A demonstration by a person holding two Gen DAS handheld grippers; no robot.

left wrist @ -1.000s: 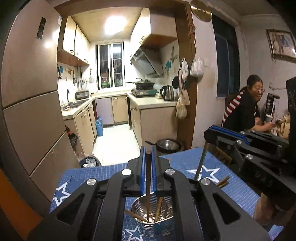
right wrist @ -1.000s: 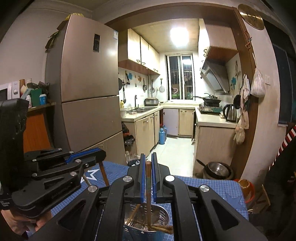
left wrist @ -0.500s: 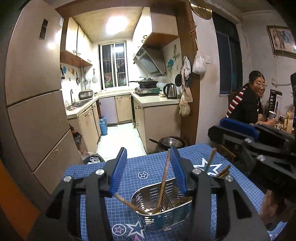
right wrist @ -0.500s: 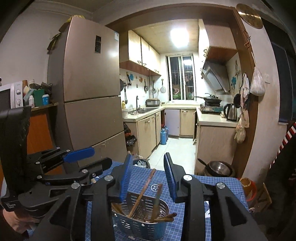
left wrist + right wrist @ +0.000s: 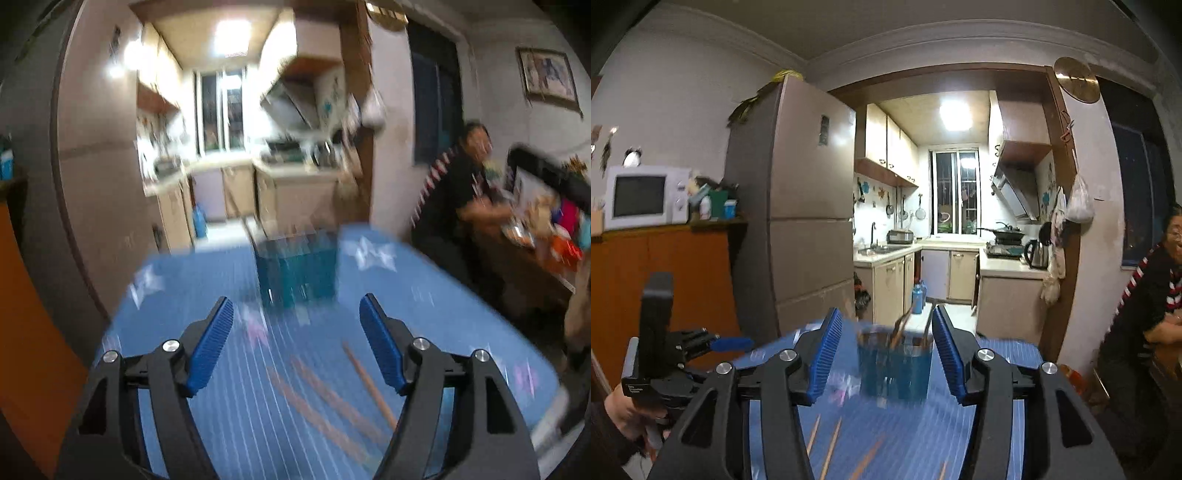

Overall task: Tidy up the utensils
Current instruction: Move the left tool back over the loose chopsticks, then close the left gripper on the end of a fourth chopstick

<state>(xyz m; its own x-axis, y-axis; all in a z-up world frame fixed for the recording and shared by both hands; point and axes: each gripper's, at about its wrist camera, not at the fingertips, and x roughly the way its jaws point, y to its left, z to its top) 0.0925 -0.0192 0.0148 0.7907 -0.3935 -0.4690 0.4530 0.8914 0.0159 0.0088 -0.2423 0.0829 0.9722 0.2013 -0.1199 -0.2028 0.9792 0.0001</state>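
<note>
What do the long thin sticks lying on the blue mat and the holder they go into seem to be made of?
The long thin brown sticks look like wood or bamboo chopsticks: matte, tan-brown, no shine. The holder looks like shiny metal, its sides mirroring the mat's blue, but blur leaves this uncertain. The blue grid-lined mat looks like flat matte plastic or rubber, printed with white stars.

Home kitchen: fridge (image 5: 809,206), microwave (image 5: 646,195), stove (image 5: 1004,240).

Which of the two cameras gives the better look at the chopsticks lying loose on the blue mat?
The left wrist view: three loose chopsticks lie almost whole on the mat, though blurred. The right wrist view catches only short ends at its bottom edge.
</note>
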